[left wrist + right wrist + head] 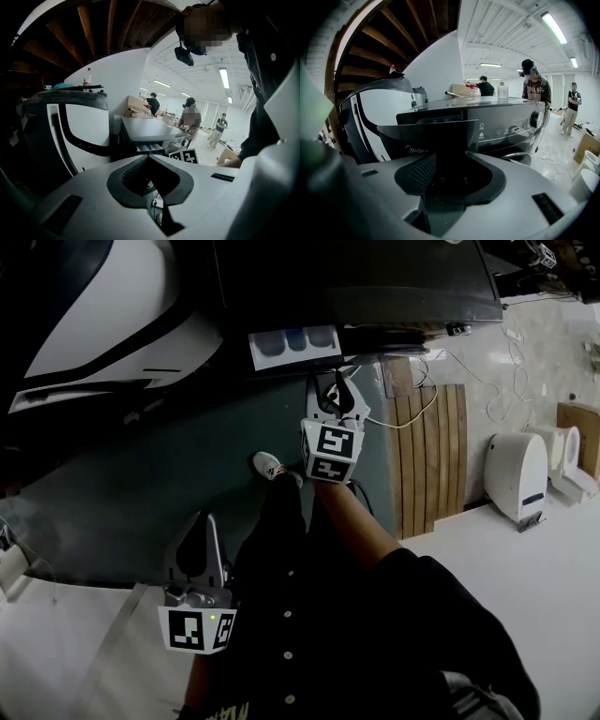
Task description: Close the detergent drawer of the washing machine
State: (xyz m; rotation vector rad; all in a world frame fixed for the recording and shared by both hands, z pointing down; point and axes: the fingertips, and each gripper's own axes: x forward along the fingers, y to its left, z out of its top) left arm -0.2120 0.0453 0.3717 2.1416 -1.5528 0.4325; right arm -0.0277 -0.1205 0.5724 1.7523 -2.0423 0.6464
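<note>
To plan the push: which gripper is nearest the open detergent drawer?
The right gripper, right at the pulled-out detergent drawer; the left gripper hangs far back from it.

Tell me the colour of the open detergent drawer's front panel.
The detergent drawer's front panel is glossy dark grey; best seen in the right gripper view.

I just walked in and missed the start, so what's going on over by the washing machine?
A person stands at the washing machine with a gripper in each hand. Its detergent drawer is pulled out, not yet closed. The right hand-held gripper, jaws open, is right at the drawer's front panel; whether it touches is unclear. The left hand-held gripper hangs lower, away from the drawer, holding nothing.
</note>
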